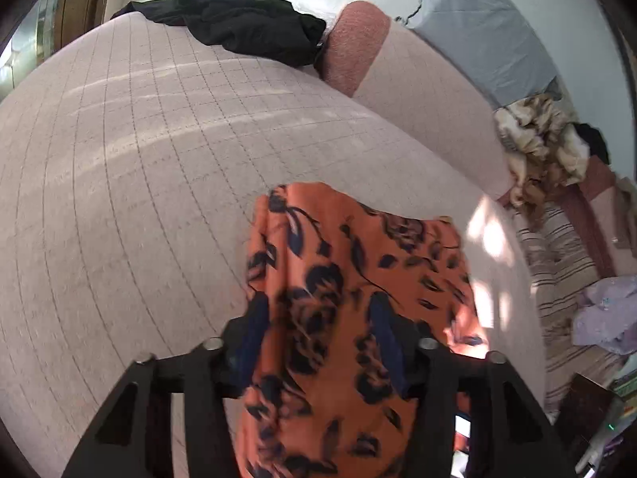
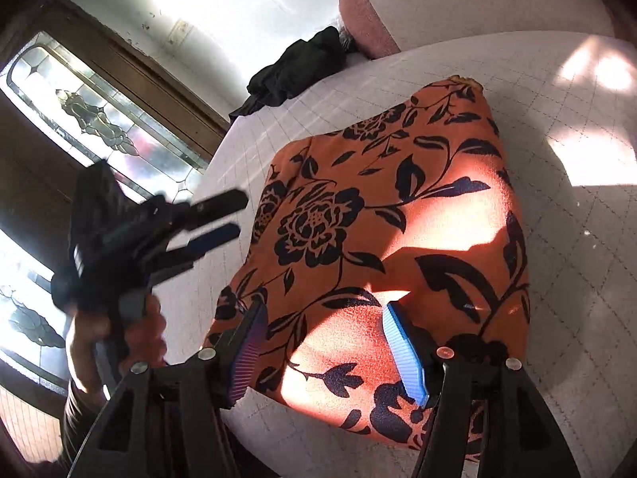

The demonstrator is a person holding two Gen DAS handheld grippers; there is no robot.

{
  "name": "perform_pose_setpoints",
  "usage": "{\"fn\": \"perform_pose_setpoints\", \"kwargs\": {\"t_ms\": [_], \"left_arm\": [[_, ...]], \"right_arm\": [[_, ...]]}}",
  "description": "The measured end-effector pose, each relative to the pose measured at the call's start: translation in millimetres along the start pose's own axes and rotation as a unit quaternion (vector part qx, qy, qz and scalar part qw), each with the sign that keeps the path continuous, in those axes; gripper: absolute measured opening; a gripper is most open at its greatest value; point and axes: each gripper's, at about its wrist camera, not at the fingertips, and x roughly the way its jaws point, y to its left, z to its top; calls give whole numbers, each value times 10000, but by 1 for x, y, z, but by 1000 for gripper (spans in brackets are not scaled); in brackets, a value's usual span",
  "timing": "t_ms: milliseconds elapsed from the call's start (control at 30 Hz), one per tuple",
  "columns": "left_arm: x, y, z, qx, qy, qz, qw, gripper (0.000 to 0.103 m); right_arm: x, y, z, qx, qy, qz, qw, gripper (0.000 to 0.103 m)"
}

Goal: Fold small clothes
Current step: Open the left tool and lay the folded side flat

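i'm working over a pale pink quilted bedspread (image 1: 131,183) stitched in a grid, with sun patches (image 2: 589,159) across it. a terracotta bolster (image 1: 354,47) lies at its far edge, a grey pillow (image 1: 481,28) beyond. the wall (image 2: 254,16) is white and bright with glare. beside it stands a dark wooden door (image 2: 131,83) with leaded glass (image 2: 91,115). a striped sheet (image 1: 561,263) runs along my right.

Orange black-flowered garment (image 2: 378,239), folded flat on checked bedspread (image 2: 557,279)
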Motion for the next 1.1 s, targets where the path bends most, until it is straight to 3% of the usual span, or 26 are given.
{"fn": "perform_pose_setpoints", "kwargs": {"t_ms": [33,100,200,333,500,567,633,667,733,800,933,1100], "left_arm": [[19,12,6,-231,267,177,9992,16],[27,29,12,-741,235,-121,9969,18],[12,20,9,-504,-97,17,9987,20],[-11,17,-6,-510,-185,231,9983,30],[-65,0,-49,-71,-581,95,9982,31],[-73,-10,-71,155,-670,289,9972,37],[-61,-7,-91,172,-484,711,9962,37],[-47,-2,-98,154,-272,854,9959,43],[-45,6,-105,-3,-381,902,9952,58],[-60,5,-101,-190,-427,759,9960,56],[-92,-3,-105,-54,-824,424,9957,58],[-94,0,-133,-179,-759,31,9969,59]], "right_arm": [[0,1,-2,-87,-35,-20,10000,64],[-1,-1,-3,-112,-21,57,9999,64],[-1,-9,-5,-27,10,190,9998,64],[-2,-9,-6,-17,-7,185,9998,65],[-9,-10,-6,304,-20,268,9992,66],[-18,-7,-9,409,-104,377,9984,66],[-28,-2,-14,356,-188,411,9983,66],[-32,0,-17,327,-205,407,9984,66],[-34,-1,-24,350,-116,354,9987,67],[-39,-5,-30,450,-20,344,9984,67],[-65,-8,-43,396,-300,277,9984,67],[-89,-27,-55,578,-584,87,9966,68]]}}
